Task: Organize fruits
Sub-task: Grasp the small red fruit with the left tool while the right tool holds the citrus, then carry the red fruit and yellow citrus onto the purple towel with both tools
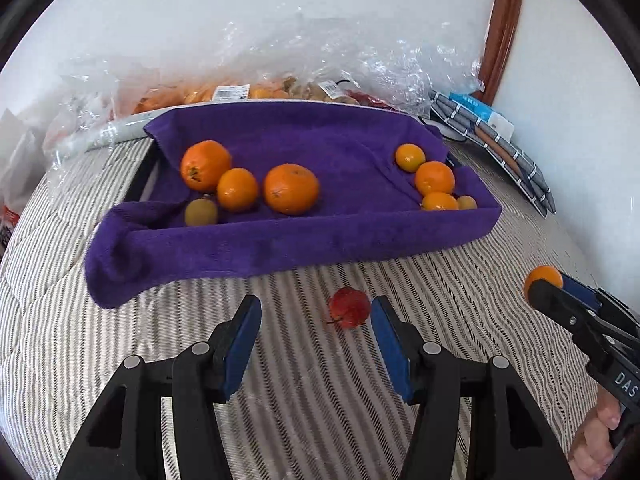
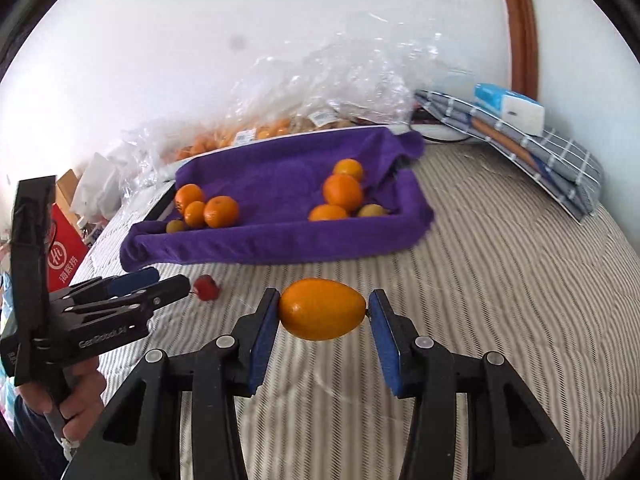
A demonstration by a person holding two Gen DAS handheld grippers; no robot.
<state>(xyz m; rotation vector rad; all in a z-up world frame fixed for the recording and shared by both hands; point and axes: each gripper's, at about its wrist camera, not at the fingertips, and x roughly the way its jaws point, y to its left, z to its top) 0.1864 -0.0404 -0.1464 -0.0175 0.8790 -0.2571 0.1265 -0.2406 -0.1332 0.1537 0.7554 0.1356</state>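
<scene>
While held: kumquat (image 2: 322, 309) gripped end to end by right gripper (image 2: 322, 312)
Tray (image 2: 280, 246): far-left of it
Left gripper (image 1: 316, 318): open, red fruit (image 1: 349, 306) between fingers

**A striped bed and what rests on it**

A bed (image 1: 320, 400) covered in a grey-and-white striped quilt. A tray draped in a purple towel (image 1: 280, 240) sits on it. A small red fruit (image 1: 349, 307) lies on the quilt just in front. Clear plastic bags (image 1: 280, 68) lie behind, folded checked cloth (image 2: 540, 160) at the far right.
</scene>
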